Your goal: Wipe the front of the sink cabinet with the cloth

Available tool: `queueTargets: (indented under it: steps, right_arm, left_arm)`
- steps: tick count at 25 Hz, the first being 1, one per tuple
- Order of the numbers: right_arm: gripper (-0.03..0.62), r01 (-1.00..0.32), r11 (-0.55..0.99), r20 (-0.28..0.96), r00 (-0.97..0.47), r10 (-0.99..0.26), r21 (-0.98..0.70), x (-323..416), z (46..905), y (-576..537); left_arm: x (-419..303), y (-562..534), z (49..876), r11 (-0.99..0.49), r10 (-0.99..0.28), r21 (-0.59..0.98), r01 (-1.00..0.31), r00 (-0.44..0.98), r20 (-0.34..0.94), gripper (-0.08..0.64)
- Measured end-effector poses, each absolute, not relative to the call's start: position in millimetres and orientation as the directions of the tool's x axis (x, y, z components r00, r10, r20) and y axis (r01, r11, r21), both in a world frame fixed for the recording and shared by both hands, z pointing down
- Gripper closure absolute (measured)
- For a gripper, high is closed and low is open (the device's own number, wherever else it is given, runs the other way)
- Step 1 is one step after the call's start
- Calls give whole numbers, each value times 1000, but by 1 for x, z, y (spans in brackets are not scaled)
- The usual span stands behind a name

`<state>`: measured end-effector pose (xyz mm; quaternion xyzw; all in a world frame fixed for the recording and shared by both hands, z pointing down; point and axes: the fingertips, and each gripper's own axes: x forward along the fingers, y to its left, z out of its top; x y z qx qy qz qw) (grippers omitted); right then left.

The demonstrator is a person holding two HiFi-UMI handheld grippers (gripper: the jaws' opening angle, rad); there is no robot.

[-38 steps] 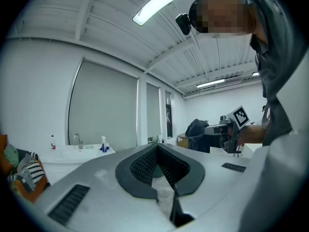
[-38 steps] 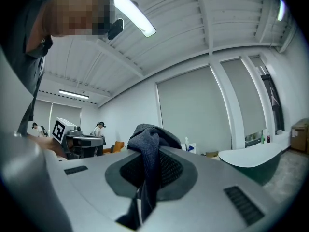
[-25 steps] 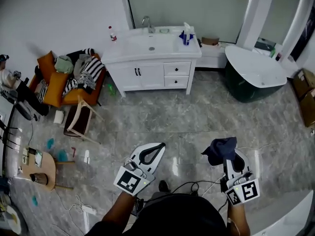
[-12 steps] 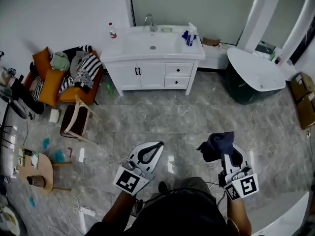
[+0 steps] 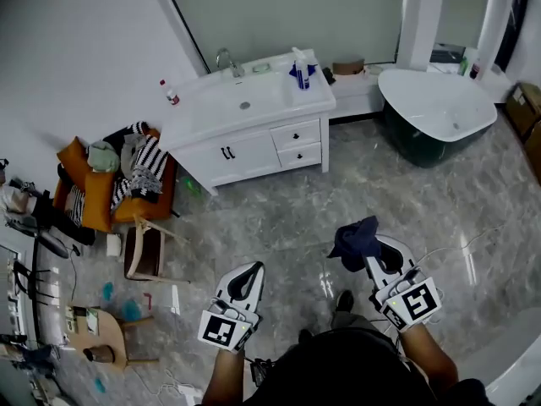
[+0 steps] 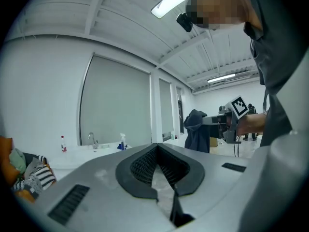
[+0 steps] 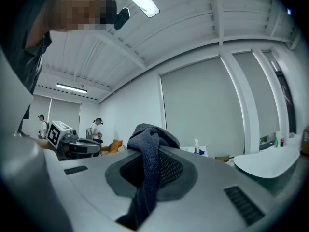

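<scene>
The white sink cabinet (image 5: 254, 150) stands against the far wall, its doors and drawers facing me across the grey floor. A dark blue cloth (image 5: 355, 237) hangs bunched from my right gripper (image 5: 369, 245), which is shut on it, low and to the right, far from the cabinet. In the right gripper view the cloth (image 7: 148, 166) drapes down between the jaws. My left gripper (image 5: 253, 268) is shut with nothing in it, low and left of centre. The left gripper view shows its closed tips (image 6: 156, 147), the cabinet's counter (image 6: 77, 154) far off, and the cloth (image 6: 195, 129).
A dark green bathtub (image 5: 435, 108) stands right of the cabinet. An orange sofa (image 5: 110, 176) piled with clothes, a wooden chair (image 5: 148, 244) and a small round table (image 5: 97, 337) line the left side. A spray bottle (image 5: 300, 66) sits on the counter. Cables trail on the floor near my feet.
The head view has swung, so the cabinet now sits slanted and further left. Both grippers have shifted slightly left; the right one still holds the cloth.
</scene>
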<state>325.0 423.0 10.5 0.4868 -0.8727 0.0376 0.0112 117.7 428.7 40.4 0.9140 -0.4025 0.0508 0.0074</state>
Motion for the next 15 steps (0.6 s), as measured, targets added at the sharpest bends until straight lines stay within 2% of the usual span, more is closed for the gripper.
queueTargets:
  steps: [7, 15]
  right_arm:
    - [566, -819, 569, 47, -572, -819, -70, 377, 19, 365]
    - [566, -820, 565, 19, -569, -822, -93, 414, 25, 319]
  left_arm:
    - [167, 377, 32, -637, -770, -32, -771, 632, 90, 557]
    - [215, 345, 43, -656, -750, -48, -753, 643, 154, 557]
